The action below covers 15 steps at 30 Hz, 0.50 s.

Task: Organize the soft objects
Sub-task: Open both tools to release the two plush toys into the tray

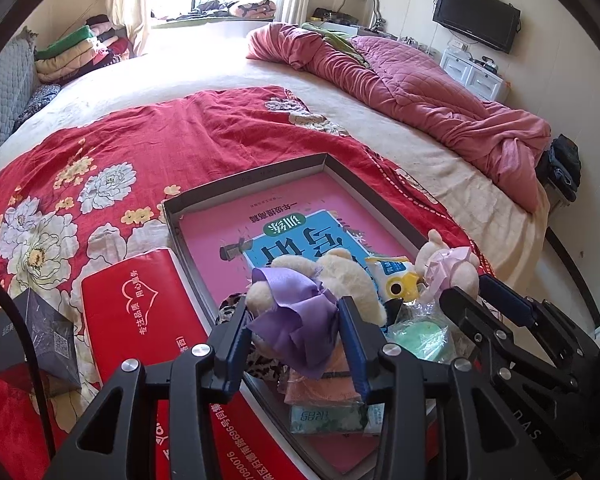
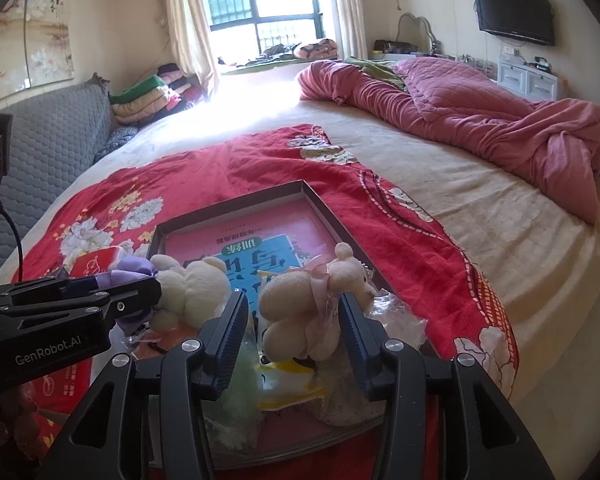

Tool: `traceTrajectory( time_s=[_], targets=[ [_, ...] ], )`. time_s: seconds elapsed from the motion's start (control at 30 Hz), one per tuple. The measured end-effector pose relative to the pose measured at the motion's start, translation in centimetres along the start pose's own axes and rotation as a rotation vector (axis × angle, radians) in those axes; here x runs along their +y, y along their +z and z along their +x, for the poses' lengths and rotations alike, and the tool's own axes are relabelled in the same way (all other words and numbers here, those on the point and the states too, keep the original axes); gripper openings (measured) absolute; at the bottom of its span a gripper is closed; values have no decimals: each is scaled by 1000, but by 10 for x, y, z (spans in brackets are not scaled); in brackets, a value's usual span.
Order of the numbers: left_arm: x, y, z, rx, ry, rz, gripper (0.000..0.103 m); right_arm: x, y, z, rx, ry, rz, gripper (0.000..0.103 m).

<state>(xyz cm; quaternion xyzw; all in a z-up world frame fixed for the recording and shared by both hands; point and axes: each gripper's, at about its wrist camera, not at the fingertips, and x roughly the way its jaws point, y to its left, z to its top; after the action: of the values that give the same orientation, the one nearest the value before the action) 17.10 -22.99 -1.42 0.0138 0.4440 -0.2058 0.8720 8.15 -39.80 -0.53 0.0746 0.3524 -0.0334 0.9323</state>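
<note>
While both bears lie in the shallow box [image 1: 172,216] on the bed, the left gripper [image 1: 296,332] fingers flank the purple-ribboned bear [image 1: 340,276], apart; right gripper [image 2: 294,316] fingers straddle the pink-ribboned bear [image 2: 296,304], apart.

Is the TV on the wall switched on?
No. In the right wrist view the TV on the wall shows only a dark, blank screen.

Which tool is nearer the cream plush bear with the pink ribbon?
Right. The right tool straddles the cream plush bear with the pink ribbon; the left tool straddles the cream plush bear with the purple ribbon alongside.
</note>
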Motion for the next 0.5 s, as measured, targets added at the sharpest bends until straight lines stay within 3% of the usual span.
traceTrajectory(
  time_s=[0.13,0.43,0.5],
  targets=[
    [3,-1,2,13,-13,-17,44,1,1,-3,-9,1,2,57],
    [1,-4,1,23,-8,-6,46,3,4,-13,-41,-10,-2,58],
    [-1,-4,0,26,-4,4,47,3,5,-16,-51,-14,-3,65]
  ],
)
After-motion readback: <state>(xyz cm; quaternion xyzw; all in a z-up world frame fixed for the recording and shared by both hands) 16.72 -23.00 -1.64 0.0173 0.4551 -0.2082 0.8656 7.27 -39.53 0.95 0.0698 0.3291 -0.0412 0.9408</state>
